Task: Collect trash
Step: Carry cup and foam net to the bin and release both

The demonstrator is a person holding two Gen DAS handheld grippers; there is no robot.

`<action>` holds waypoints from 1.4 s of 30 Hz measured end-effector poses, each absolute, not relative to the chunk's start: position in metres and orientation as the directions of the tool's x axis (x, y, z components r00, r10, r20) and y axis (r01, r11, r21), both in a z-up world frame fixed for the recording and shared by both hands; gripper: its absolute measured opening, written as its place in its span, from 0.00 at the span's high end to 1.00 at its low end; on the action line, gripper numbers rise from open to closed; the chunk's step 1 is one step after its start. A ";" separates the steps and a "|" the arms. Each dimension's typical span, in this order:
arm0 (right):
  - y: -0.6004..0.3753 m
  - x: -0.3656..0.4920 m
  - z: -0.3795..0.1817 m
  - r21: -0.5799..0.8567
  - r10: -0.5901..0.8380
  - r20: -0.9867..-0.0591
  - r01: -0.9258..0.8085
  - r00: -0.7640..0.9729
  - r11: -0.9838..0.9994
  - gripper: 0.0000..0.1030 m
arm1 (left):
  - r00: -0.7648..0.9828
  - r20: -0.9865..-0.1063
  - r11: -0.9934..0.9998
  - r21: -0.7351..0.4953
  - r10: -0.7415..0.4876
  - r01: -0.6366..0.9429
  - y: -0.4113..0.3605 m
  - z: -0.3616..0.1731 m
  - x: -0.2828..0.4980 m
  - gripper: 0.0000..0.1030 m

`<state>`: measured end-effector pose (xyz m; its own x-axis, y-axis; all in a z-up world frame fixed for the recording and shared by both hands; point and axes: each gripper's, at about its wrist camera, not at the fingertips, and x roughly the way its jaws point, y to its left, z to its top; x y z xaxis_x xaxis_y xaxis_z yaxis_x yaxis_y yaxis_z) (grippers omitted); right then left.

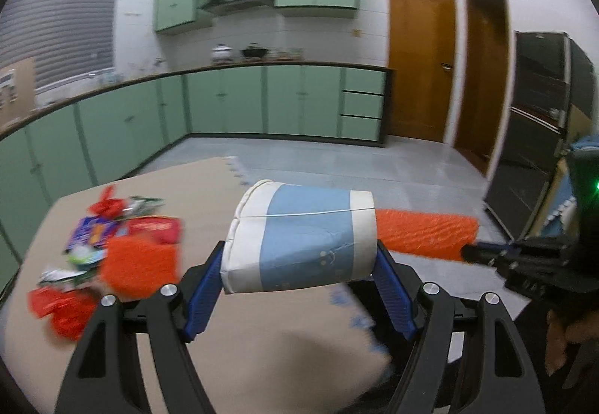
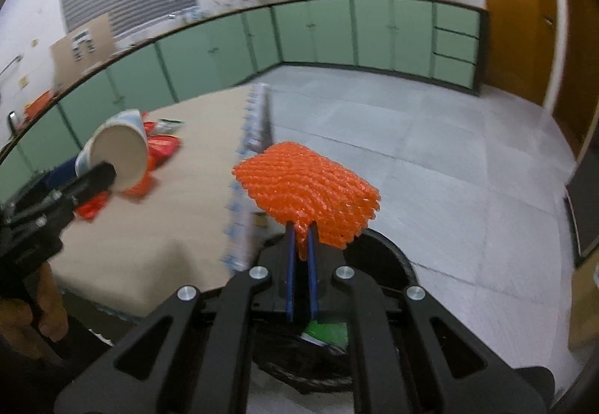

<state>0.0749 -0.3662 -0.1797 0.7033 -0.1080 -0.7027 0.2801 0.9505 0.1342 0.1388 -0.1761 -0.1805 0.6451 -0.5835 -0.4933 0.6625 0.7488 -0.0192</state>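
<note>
My left gripper (image 1: 299, 256) is shut on a white and blue paper cup (image 1: 303, 238), held sideways above the tan mat (image 1: 209, 358). The same cup (image 2: 118, 148) shows at the left of the right wrist view, base toward the camera. My right gripper (image 2: 301, 230) is shut on an orange foam net (image 2: 310, 193), which hangs above a black trash bin (image 2: 393, 256) on the floor. That net (image 1: 423, 232) also appears behind the cup in the left wrist view. A pile of wrappers and red plastic scraps (image 1: 112, 234) lies on the mat at the left.
Another orange net piece (image 1: 138, 264) lies beside the pile. Green cabinets (image 1: 243, 99) run along the far walls, with wooden doors (image 1: 423, 58) at the right. Grey tiled floor (image 2: 449, 159) spreads beyond the mat's toothed edge. A green item (image 2: 325, 333) lies inside the bin.
</note>
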 end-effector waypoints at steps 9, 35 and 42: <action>-0.402 0.069 -0.223 0.179 -0.097 -0.752 0.344 0.652 0.922 0.95 | 0.537 -0.546 0.659 -0.037 -0.643 0.751 -0.252 -0.215 0.134 0.28; -0.417 0.077 -0.227 0.212 -0.071 -0.760 0.349 0.646 0.913 0.77 | 0.545 -0.588 0.697 -0.044 -0.597 0.716 -0.247 -0.233 0.145 0.24; -0.365 0.099 -0.197 0.211 0.007 -0.719 0.208 0.695 0.955 0.74 | 0.647 -0.572 0.800 -0.027 -0.504 0.599 -0.177 -0.218 0.153 0.24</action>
